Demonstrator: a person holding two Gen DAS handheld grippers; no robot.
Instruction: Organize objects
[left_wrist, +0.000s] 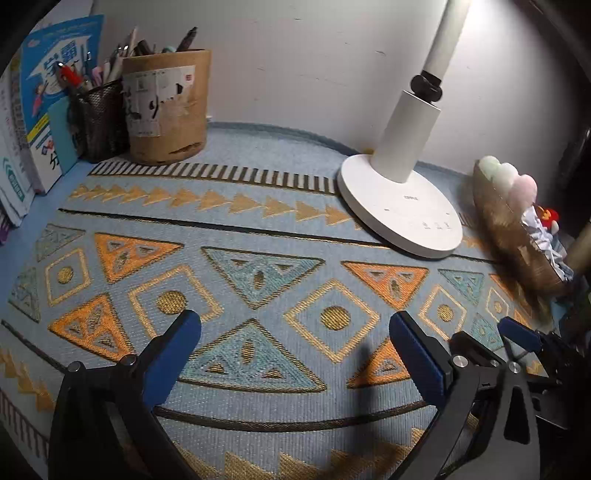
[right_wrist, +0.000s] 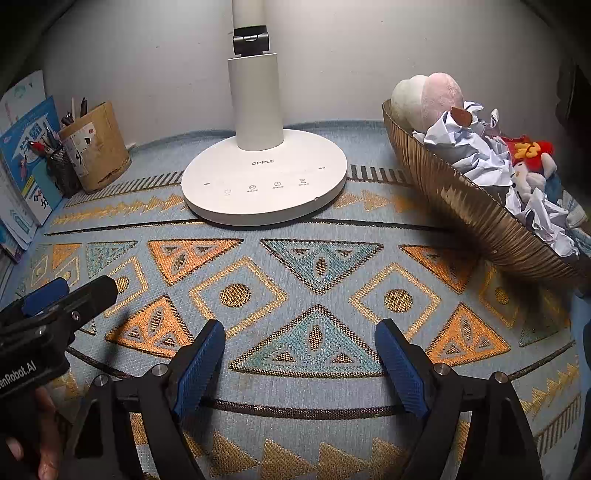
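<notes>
A ribbed golden-brown basket (right_wrist: 480, 218) stands at the right on the patterned mat; it holds pale plush balls (right_wrist: 439, 99), crumpled white paper (right_wrist: 469, 151) and a small red-and-white plush toy (right_wrist: 528, 158). It also shows in the left wrist view (left_wrist: 513, 236). My left gripper (left_wrist: 295, 325) is open and empty over the mat. My right gripper (right_wrist: 300, 334) is open and empty over the mat, left of the basket. The left gripper shows at the left edge of the right wrist view (right_wrist: 55, 299).
A white desk lamp (right_wrist: 264, 184) stands at the back middle. A brown cardboard pen holder (left_wrist: 166, 107) and a black mesh pen cup (left_wrist: 98, 118) stand at the back left, beside upright books (left_wrist: 44, 107). A wall runs behind.
</notes>
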